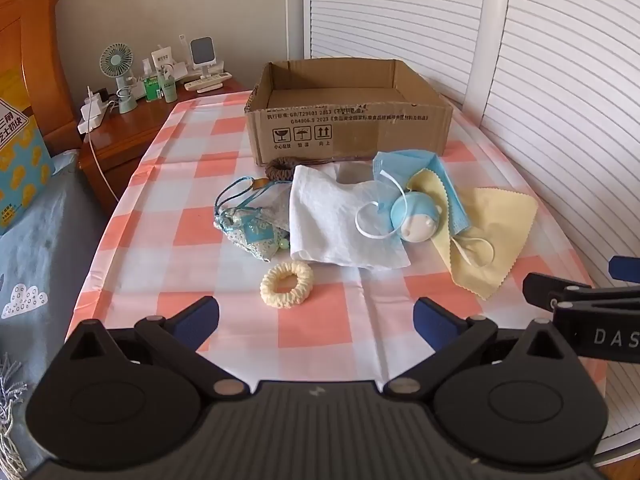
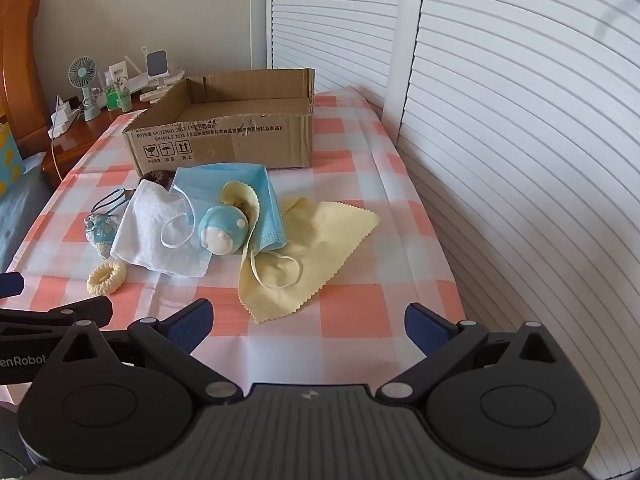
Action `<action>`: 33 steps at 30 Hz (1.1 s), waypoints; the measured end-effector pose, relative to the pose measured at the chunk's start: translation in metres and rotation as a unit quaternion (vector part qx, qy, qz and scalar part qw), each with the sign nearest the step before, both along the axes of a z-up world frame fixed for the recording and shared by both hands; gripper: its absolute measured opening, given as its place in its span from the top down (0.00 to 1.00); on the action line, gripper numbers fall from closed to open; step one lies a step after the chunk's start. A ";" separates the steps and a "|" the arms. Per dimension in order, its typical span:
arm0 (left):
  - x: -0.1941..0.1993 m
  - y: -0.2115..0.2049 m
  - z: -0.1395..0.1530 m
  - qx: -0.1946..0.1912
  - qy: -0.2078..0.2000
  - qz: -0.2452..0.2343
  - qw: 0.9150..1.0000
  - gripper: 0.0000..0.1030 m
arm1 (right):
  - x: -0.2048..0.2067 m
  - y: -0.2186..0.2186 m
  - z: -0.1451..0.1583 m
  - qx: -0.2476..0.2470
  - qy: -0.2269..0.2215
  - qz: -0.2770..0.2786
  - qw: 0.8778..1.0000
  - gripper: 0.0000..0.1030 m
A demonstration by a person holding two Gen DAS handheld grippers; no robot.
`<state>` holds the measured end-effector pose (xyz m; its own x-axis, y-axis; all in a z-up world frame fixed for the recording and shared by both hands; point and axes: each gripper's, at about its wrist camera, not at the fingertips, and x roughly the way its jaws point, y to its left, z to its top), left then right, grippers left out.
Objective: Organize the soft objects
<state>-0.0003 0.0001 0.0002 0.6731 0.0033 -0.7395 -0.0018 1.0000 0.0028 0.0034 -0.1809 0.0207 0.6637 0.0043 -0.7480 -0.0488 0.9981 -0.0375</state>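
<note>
Clutter of soft things lies mid-frame on the checked surface [image 1: 168, 240]: a white cloth [image 1: 332, 220], a blue face mask [image 1: 416, 168], a round blue toy [image 1: 416, 214], a yellow cloth [image 1: 492, 236], a patterned pouch [image 1: 252, 232] and a cream hair tie [image 1: 286, 282]. Behind them, at upper centre, stands the cardboard box [image 1: 348, 128]. The left gripper [image 1: 316, 320] and right gripper [image 2: 308, 322] are both released at the lower edge, holding nothing.

We see a small green fan [image 1: 116, 65] on the wooden nightstand [image 1: 132, 120], bottles [image 1: 158, 84] beside it, white louvered doors [image 1: 560, 80] far right.
</note>
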 end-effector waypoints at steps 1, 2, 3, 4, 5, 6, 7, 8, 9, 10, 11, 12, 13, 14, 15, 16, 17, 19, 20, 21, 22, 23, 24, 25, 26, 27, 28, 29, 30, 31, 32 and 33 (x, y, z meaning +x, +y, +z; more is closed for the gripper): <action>0.000 0.000 0.000 0.002 0.003 0.000 1.000 0.00 | 0.000 0.000 0.000 0.000 0.002 0.000 1.000 0.00; 0.000 0.000 0.000 0.002 0.002 0.000 1.000 0.00 | 0.000 0.000 0.000 0.003 0.006 0.001 1.000 0.00; 0.000 0.000 0.000 0.001 0.002 0.001 1.000 0.00 | 0.001 0.000 0.000 0.002 0.006 0.002 1.000 0.00; 0.000 0.001 0.000 0.000 0.001 0.002 1.000 0.00 | 0.000 0.000 0.000 0.001 0.003 0.001 1.000 0.00; 0.000 0.001 0.000 -0.001 0.001 0.004 1.000 0.00 | 0.000 0.000 0.000 0.001 0.001 0.001 1.000 0.00; 0.000 0.001 0.000 -0.003 0.000 0.005 1.000 0.00 | 0.000 0.000 0.000 0.001 0.000 0.002 1.000 0.00; 0.000 0.002 0.001 -0.004 0.000 0.005 1.000 0.00 | 0.000 0.000 0.001 0.001 0.000 0.001 1.000 0.00; -0.001 0.002 0.000 -0.004 0.000 0.005 1.000 0.00 | 0.000 0.000 0.000 0.001 0.001 0.002 1.000 0.00; 0.002 0.001 0.000 -0.004 0.003 0.005 1.000 0.00 | 0.000 0.001 0.000 0.001 0.001 0.002 1.000 0.00; 0.001 0.002 0.000 -0.006 0.003 0.003 1.000 0.00 | 0.000 -0.001 0.001 0.001 0.000 0.002 1.000 0.00; 0.001 0.002 0.000 -0.006 0.002 0.003 1.000 0.00 | 0.000 -0.001 0.001 0.001 0.000 0.003 1.000 0.00; 0.001 0.002 0.000 -0.007 0.002 0.003 1.000 0.00 | 0.001 0.000 0.000 0.001 0.000 0.003 1.000 0.00; 0.002 0.003 0.000 -0.007 0.001 0.003 1.000 0.00 | 0.002 0.000 0.000 0.001 0.000 0.004 1.000 0.00; 0.002 0.002 -0.001 -0.007 0.001 0.003 1.000 0.00 | 0.003 0.001 0.001 0.000 0.001 0.004 1.000 0.00; 0.000 0.003 0.001 -0.006 0.000 0.003 1.000 0.00 | 0.001 0.002 0.001 0.000 0.000 0.003 1.000 0.00; 0.000 0.003 0.001 -0.007 0.000 0.003 1.000 0.00 | 0.002 0.003 0.001 0.000 -0.001 0.004 1.000 0.00; 0.000 0.003 0.001 -0.007 0.000 0.003 1.000 0.00 | 0.000 0.001 0.002 0.000 0.000 0.004 1.000 0.00; 0.000 0.003 0.001 -0.006 0.000 0.003 1.000 0.00 | -0.001 0.002 0.002 -0.001 -0.001 0.004 1.000 0.00; 0.000 0.003 0.001 -0.005 0.000 0.003 1.000 0.00 | 0.000 0.002 0.001 -0.001 -0.001 0.004 1.000 0.00; 0.000 0.003 0.001 -0.004 -0.001 0.003 1.000 0.00 | 0.000 0.002 0.001 -0.002 -0.001 0.004 1.000 0.00; 0.000 0.002 0.001 -0.004 -0.001 0.003 1.000 0.00 | 0.000 0.002 0.001 -0.002 -0.002 0.004 1.000 0.00; -0.001 0.002 0.001 -0.003 -0.002 0.003 1.000 0.00 | 0.000 0.002 0.001 -0.002 -0.002 0.003 1.000 0.00; -0.001 0.002 0.002 -0.003 -0.002 0.003 1.000 0.00 | 0.000 0.002 0.001 -0.002 -0.002 0.003 1.000 0.00; -0.001 0.002 0.002 -0.003 -0.003 0.003 1.000 0.00 | 0.000 0.002 0.001 -0.002 -0.002 0.003 1.000 0.00; -0.001 0.001 0.002 -0.003 -0.004 0.003 1.000 0.00 | 0.000 0.002 0.001 -0.002 -0.002 0.003 1.000 0.00; -0.002 0.001 0.003 -0.003 -0.004 0.004 1.000 0.00 | -0.002 0.002 0.003 -0.002 -0.003 0.003 1.000 0.00; -0.002 0.001 0.003 -0.003 -0.005 0.004 1.000 0.00 | -0.002 0.001 0.004 -0.002 -0.004 0.003 1.000 0.00; -0.002 0.001 0.003 -0.002 -0.005 0.004 1.000 0.00 | -0.002 0.001 0.004 -0.001 -0.004 0.003 1.000 0.00; -0.002 0.001 0.003 -0.002 -0.005 0.004 1.000 0.00 | -0.002 0.001 0.004 -0.001 -0.005 0.003 1.000 0.00; -0.002 0.001 0.003 -0.003 -0.005 0.004 1.000 0.00 | -0.002 0.001 0.004 -0.001 -0.005 0.003 1.000 0.00; -0.002 0.001 0.003 -0.003 -0.005 0.004 1.000 0.00 | -0.002 0.001 0.004 -0.001 -0.005 0.003 1.000 0.00; -0.002 0.001 0.003 -0.003 -0.005 0.004 1.000 0.00 | -0.002 0.001 0.004 -0.001 -0.005 0.003 1.000 0.00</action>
<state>-0.0024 0.0013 0.0033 0.6806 0.0040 -0.7326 -0.0094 1.0000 -0.0033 0.0017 -0.1796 0.0251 0.6714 0.0060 -0.7411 -0.0542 0.9977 -0.0410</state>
